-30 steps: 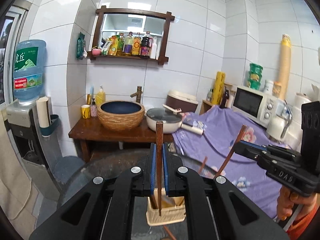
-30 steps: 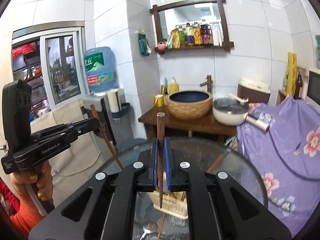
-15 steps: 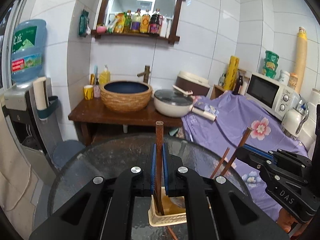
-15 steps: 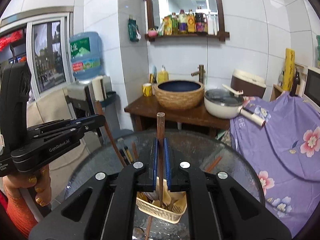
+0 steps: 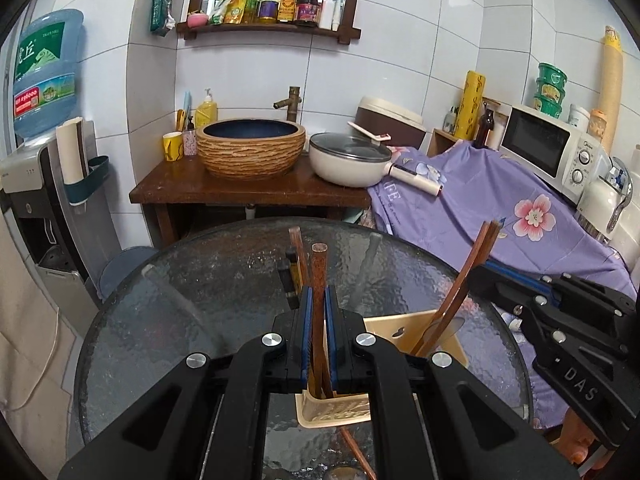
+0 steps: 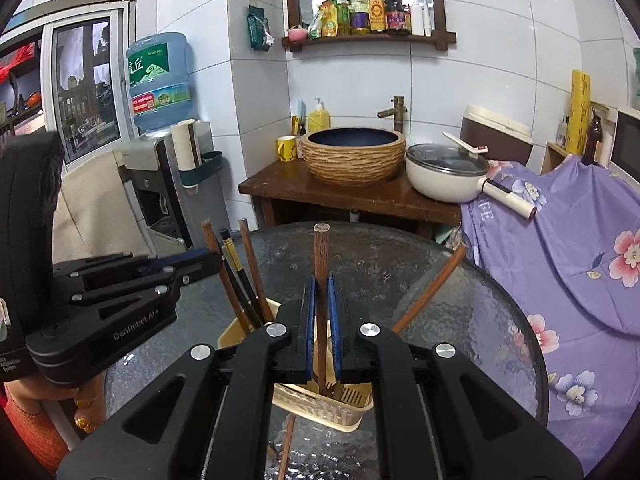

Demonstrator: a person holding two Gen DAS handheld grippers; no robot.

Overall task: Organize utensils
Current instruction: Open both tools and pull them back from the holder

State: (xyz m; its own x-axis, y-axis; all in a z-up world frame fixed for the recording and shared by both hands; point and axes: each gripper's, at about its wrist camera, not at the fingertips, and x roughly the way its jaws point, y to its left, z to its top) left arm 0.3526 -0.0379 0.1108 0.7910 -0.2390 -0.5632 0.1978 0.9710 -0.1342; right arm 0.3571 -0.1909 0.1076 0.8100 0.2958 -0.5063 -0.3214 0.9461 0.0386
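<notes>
My left gripper (image 5: 319, 300) is shut on a brown wooden chopstick (image 5: 319, 272), held upright with its lower end inside the beige utensil basket (image 5: 332, 412) on the round glass table (image 5: 200, 312). My right gripper (image 6: 321, 292) is shut on another brown chopstick (image 6: 321, 256), its lower end also in the basket (image 6: 320, 404). Other chopsticks (image 6: 236, 280) stand in the basket. A chopstick (image 5: 356, 452) lies on the glass below the basket. The right gripper also shows in the left wrist view (image 5: 492, 276), and the left gripper in the right wrist view (image 6: 212, 260).
Behind the table stands a wooden stand (image 5: 248, 192) with a woven basin (image 5: 250, 148) and a white pan (image 5: 348, 160). A purple flowered cloth (image 5: 500, 216) covers the counter at right, with a microwave (image 5: 548, 148). A water dispenser (image 5: 36, 152) stands left.
Both grippers have moved down toward the table, lowering their chopsticks until the tips are inside the basket. Both stay shut.
</notes>
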